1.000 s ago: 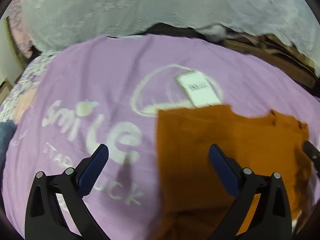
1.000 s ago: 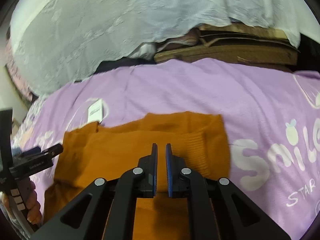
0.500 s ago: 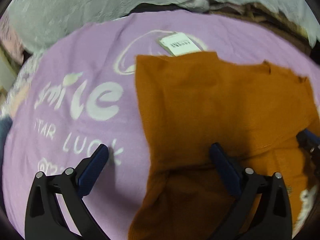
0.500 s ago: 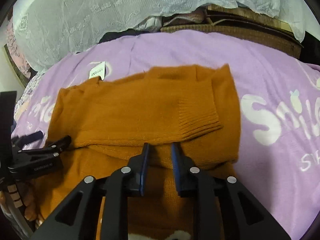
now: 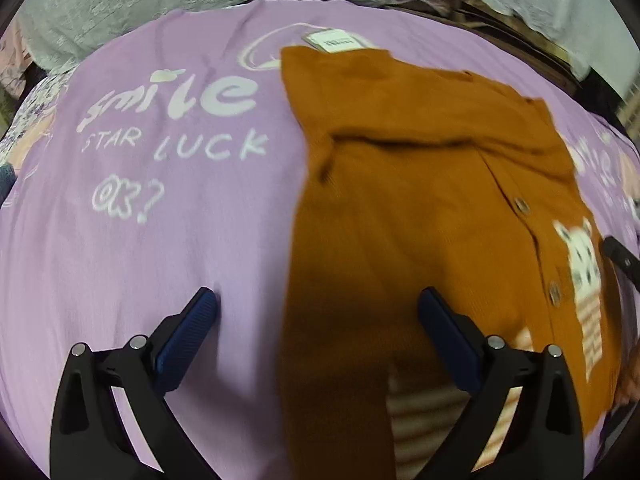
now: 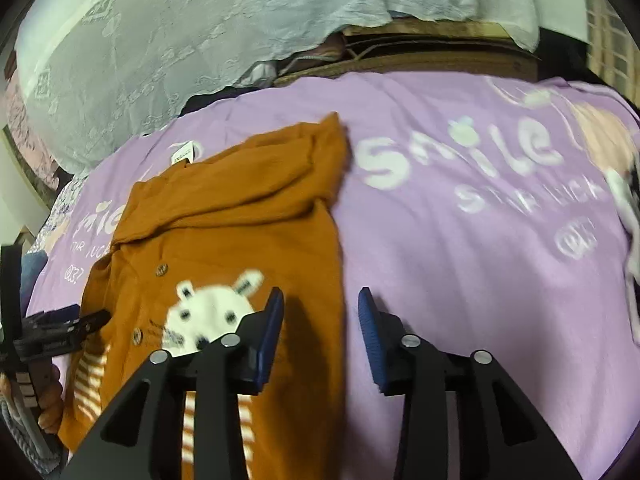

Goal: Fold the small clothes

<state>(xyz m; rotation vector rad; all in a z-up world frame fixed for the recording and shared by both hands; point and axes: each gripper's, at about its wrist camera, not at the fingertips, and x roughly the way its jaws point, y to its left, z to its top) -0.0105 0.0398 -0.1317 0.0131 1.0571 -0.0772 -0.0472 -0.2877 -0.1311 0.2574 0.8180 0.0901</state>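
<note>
1 orange cardigan (image 5: 420,200) under the gaping left claw (image 5: 318,320).

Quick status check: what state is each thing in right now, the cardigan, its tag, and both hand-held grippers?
Orange cardigan: lying on the purple sheet, buttoned, top part folded down over the body.
Paper tag: sticking out at the cardigan's far edge.
Left hand-held gripper: open, holding nothing.
Right hand-held gripper: open, holding nothing.
</note>
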